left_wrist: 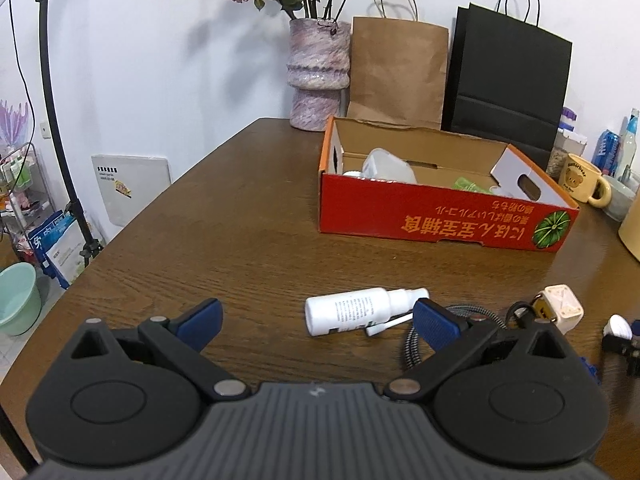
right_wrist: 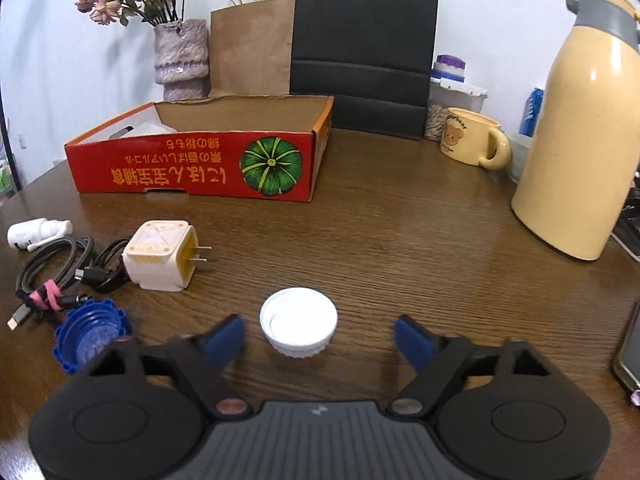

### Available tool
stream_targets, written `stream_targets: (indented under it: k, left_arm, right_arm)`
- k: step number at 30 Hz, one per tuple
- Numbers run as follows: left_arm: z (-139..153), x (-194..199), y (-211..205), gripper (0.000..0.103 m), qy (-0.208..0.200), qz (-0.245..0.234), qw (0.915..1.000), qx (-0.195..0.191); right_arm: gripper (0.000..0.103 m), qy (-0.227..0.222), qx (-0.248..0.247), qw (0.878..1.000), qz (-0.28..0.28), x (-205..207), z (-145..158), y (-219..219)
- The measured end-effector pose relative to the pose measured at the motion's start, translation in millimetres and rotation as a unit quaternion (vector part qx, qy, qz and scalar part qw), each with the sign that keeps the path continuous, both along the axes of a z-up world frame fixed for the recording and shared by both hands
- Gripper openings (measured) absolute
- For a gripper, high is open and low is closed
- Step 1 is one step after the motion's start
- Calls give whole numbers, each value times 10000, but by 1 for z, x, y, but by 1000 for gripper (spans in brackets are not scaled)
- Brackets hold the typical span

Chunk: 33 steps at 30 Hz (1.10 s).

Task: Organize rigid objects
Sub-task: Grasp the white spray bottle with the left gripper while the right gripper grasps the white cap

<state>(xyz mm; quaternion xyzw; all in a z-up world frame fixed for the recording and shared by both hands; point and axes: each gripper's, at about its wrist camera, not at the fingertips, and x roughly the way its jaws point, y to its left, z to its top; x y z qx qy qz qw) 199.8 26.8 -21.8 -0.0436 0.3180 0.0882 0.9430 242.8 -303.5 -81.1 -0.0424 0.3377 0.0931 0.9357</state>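
Observation:
A white bottle cap (right_wrist: pixel 298 330) lies upturned on the brown table, between the blue pads of my right gripper (right_wrist: pixel 320 340); the pads stand apart from it on both sides. My left gripper (left_wrist: pixel 318 322) is open, low over the table, with a white spray bottle (left_wrist: pixel 356 310) lying on its side just beyond its fingertips. A cream plug charger (right_wrist: pixel 160 256) (left_wrist: pixel 560 306), a bundled cable (right_wrist: pixel 52 272) and a blue cap (right_wrist: pixel 90 336) lie to the left of the white cap. The red cardboard box (left_wrist: pixel 440 216) (right_wrist: pixel 192 168) stands open farther back, with a few items inside.
A vase of dried roses (left_wrist: pixel 318 76), a brown paper bag (left_wrist: pixel 398 68) and a black bag (left_wrist: pixel 508 76) line the wall behind the box. A bear mug (right_wrist: pixel 474 142) and a tall cream thermos (right_wrist: pixel 580 132) stand at the right. A phone edge (right_wrist: pixel 630 352) lies near right.

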Motion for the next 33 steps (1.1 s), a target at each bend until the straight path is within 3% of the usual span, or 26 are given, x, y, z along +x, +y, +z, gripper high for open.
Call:
stream_targets:
  k: [2,3,17,33]
  left_arm:
    - [-2,0,2,103,40,4,10000,13]
    - [-4,1,3,103,62,8,10000,17]
    - [-17,33,-12,103,298,-121,9994,-104]
    - [-28,85,-46,103,891,450,9948,181]
  right_arm:
    - [41,-39,213,9997,72,0,0,-1]
    - [40,-80,278,9995,93,-1,0,-1]
    - [40,-624,319,9972,-263,-10,6,4]
    - [40,-869,552,9934,-498,-13,9,3]
